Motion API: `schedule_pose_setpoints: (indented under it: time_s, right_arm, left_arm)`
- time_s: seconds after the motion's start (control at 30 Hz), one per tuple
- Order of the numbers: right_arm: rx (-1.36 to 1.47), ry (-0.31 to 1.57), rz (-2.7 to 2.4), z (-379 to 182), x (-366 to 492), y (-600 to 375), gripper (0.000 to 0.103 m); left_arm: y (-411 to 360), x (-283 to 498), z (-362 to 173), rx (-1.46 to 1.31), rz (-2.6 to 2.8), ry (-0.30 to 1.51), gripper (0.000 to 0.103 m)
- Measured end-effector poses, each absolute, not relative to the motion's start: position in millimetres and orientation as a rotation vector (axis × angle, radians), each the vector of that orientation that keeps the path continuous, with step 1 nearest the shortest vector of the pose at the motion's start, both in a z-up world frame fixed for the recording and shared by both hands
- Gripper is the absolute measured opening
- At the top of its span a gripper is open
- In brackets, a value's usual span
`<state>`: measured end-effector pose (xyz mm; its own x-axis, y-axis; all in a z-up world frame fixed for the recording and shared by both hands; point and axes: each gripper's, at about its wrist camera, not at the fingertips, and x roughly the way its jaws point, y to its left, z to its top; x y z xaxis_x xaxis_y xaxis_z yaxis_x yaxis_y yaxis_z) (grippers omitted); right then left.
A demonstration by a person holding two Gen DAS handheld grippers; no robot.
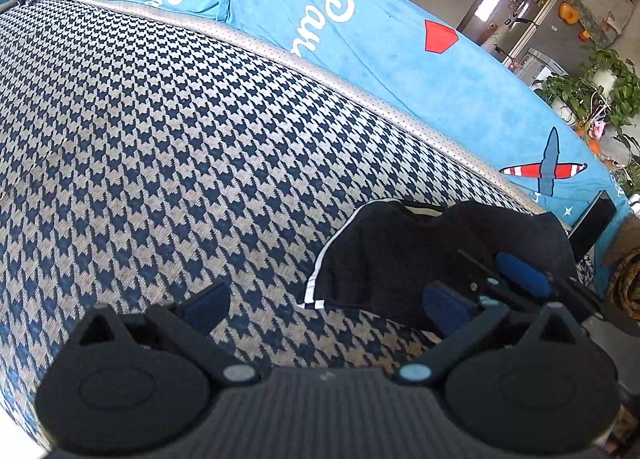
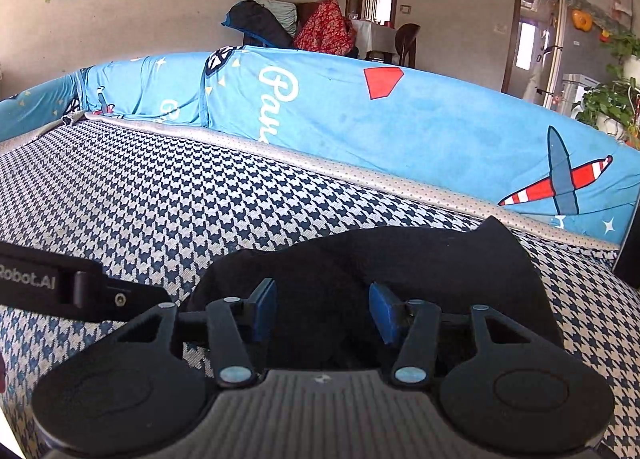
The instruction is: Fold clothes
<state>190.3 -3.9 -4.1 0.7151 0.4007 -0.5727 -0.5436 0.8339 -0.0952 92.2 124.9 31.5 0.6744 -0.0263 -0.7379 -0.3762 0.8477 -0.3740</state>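
Note:
A black garment (image 1: 380,259) with white side stripes lies crumpled on the houndstooth seat cover (image 1: 160,139). In the left wrist view my left gripper (image 1: 328,303) stands wide open over the cover with nothing between its fingers; its right pad (image 1: 444,307) is at the garment's near edge. My right gripper (image 1: 516,275) shows over the garment's right part. In the right wrist view my right gripper (image 2: 324,313) is half open just above the black garment (image 2: 420,259), with cloth seen in the gap and its pads not pressing it. Part of the left gripper (image 2: 80,291) shows at the left.
A blue printed cover (image 2: 400,131) drapes the sofa back behind the seat. Potted plants (image 2: 612,103) stand at the right. Behind the sofa are piled clothes (image 2: 280,27), a chair and doorways. The houndstooth seat (image 2: 140,195) stretches left of the garment.

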Motion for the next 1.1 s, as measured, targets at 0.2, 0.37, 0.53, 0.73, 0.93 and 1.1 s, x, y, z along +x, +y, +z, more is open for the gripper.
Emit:
schedule_pose_setpoints:
  time_s: [0.2,0.37,0.53,0.73,0.93,1.1]
  right_arm:
    - [-0.314,0.605,0.514,-20.8,199.9,13.0,0.051]
    - [-0.313,0.622,0.502,-24.2,201.7,11.9,0.013]
    - [-0.284,0.577,0.512,-13.5,195.6,1.1,0.007]
    - [-0.195,0.527,0.532,8.1,187.1,-23.8,0.006]
    - [-0.049,0.491,0.525,33.9,183.6,-65.9,0.006]
    - [0.062,0.457,0.480,54.1,179.2,-111.3,0.006]
  left_arm:
    - [128.4,93.0,28.6,-0.535,0.245,0.814,0.103]
    - [127.5,89.0,24.5,-0.521,0.275,0.804,0.103]
    - [119.3,79.3,20.5,-0.470,0.283,0.796,0.103]
    - [101.6,58.9,9.0,-0.418,0.261,0.812,0.103]
    - [83.7,47.6,1.1,-0.358,0.246,0.832,0.103]
    - [68.6,38.8,-12.2,-0.312,0.253,0.865,0.103]
